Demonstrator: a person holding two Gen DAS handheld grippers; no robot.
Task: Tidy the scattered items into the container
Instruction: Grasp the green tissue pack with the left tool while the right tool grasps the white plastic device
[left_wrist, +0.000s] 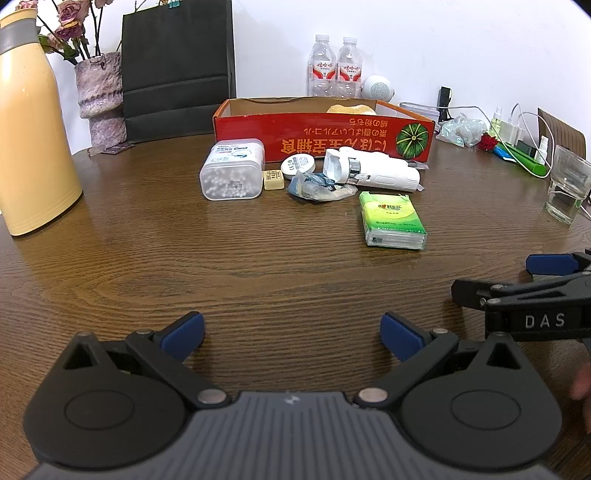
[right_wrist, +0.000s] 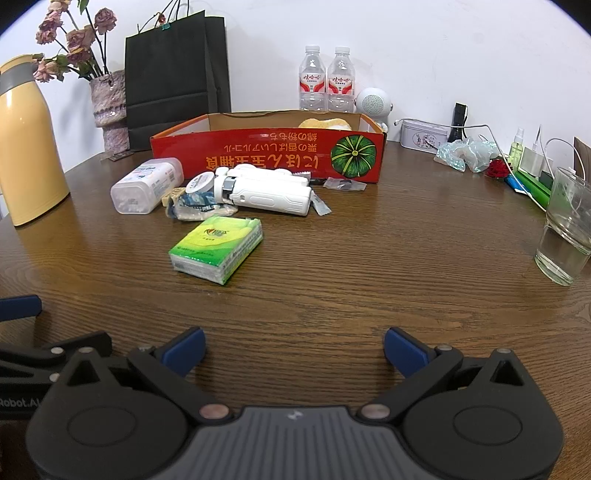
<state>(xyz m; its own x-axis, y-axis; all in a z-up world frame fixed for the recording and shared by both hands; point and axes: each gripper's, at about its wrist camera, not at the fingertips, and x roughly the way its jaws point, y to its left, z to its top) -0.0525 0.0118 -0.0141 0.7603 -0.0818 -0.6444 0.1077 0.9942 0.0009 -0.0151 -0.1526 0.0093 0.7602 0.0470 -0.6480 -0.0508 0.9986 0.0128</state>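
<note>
Both hand-held grippers spread apart and empty, left (left_wrist: 291, 334), right (right_wrist: 294, 350), red box (right_wrist: 258, 155) holding a yellowish sponge (right_wrist: 325, 123)

On my feed I see a yellow thermos (left_wrist: 33, 125) far left, a vase of dried roses (left_wrist: 100, 92), a black paper bag (left_wrist: 177, 70), two water bottles (left_wrist: 335, 68), and a drinking glass (right_wrist: 567, 229) far right.
</note>
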